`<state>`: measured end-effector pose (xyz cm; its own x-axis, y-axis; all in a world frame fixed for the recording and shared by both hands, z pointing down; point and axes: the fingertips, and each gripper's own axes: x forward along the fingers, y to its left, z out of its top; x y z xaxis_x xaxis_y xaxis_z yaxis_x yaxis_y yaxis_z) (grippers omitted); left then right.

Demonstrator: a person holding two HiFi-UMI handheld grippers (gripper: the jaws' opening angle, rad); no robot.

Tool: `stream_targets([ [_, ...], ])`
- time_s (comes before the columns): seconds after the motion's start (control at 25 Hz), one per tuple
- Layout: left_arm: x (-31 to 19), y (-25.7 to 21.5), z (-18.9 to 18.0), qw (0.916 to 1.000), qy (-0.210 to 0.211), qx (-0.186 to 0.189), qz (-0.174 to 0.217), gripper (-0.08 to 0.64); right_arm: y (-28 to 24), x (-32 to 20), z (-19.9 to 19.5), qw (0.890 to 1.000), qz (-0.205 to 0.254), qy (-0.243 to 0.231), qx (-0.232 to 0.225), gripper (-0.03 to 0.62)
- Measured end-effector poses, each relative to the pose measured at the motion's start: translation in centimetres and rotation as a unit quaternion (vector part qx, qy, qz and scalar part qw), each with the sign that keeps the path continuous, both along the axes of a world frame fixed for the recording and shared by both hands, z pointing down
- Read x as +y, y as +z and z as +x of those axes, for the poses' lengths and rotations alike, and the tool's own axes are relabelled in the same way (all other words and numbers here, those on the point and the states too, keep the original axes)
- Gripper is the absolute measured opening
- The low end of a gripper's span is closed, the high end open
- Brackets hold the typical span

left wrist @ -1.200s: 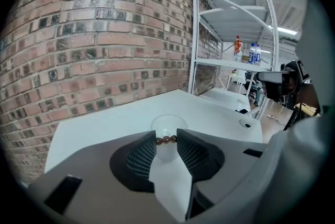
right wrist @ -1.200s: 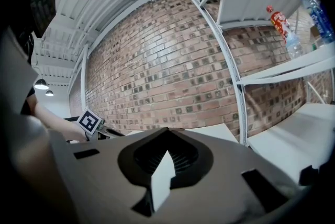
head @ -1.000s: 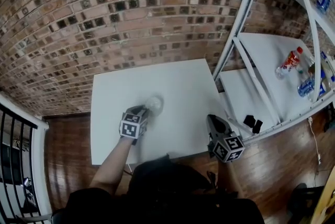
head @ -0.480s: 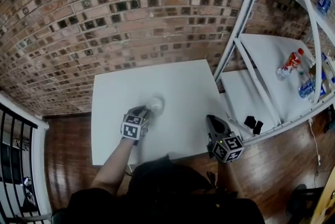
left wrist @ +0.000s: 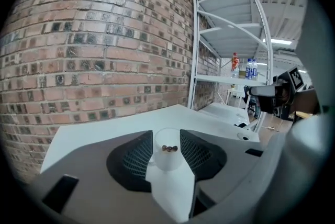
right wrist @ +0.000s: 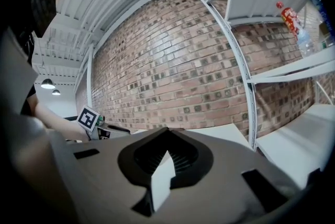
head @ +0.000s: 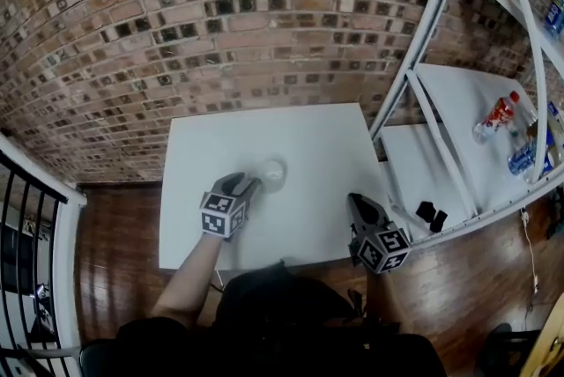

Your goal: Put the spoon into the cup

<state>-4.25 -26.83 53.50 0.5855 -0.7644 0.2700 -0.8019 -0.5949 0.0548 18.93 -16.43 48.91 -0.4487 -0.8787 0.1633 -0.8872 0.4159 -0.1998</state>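
A small white cup (head: 273, 172) stands upright on the white table (head: 300, 137). In the left gripper view the cup (left wrist: 167, 150) sits at the mouth of the jaws, with a small brown piece at its rim. I cannot make out a whole spoon in any view. My left gripper (head: 249, 185) points at the cup from the near side. Its jaws are opening, and the pads flank the cup without pressing on it. My right gripper (head: 356, 203) hovers at the table's near right edge, shut and empty; in its own view the gripper (right wrist: 166, 150) faces the brick wall.
A brick wall (head: 247, 23) backs the table. A white metal shelf rack (head: 423, 93) stands at the right, with bottles (head: 496, 114) on its shelf and two small black objects (head: 428, 213) lower down. A black railing (head: 26, 217) is at the left, over a wooden floor.
My left gripper has drawn back a little from the cup and risen, with its jaws spread wider. The cup stays on the table. The right gripper has kept still.
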Motion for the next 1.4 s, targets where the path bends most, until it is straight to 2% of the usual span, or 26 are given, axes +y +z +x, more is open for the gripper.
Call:
stream_targets([
  [0.2,1.2,-3.2,-1.5,0.9986,-0.016,0.038,0.034,0.161,0.0,0.2,-1.3,1.000,0.001,-0.018,0.001,0.005],
  [0.4,3.1,-6.6,-4.9,0.9921,-0.060,0.078,0.078,0.007,0.3,0.2,-2.7,0.999,-0.006,-0.037,0.001,0.005],
  [0.56,5.2,-8.9,-8.5,0.9845,-0.088,0.107,0.107,0.003,0.5,0.1,-3.8,0.999,-0.008,-0.051,0.002,0.005],
  [0.8,8.6,-10.2,-14.0,0.9738,-0.138,0.123,0.132,0.003,-0.3,0.3,-5.5,0.998,0.005,-0.063,-0.010,0.005],
  [0.96,10.6,-10.6,-15.7,0.9696,-0.144,0.131,0.149,0.003,-0.6,0.2,-6.5,0.998,0.014,-0.065,-0.010,0.004],
  [1.4,13.2,-9.4,-15.8,0.9751,-0.131,0.115,0.137,0.003,0.1,0.6,-7.9,0.997,0.003,-0.078,-0.002,0.002],
])
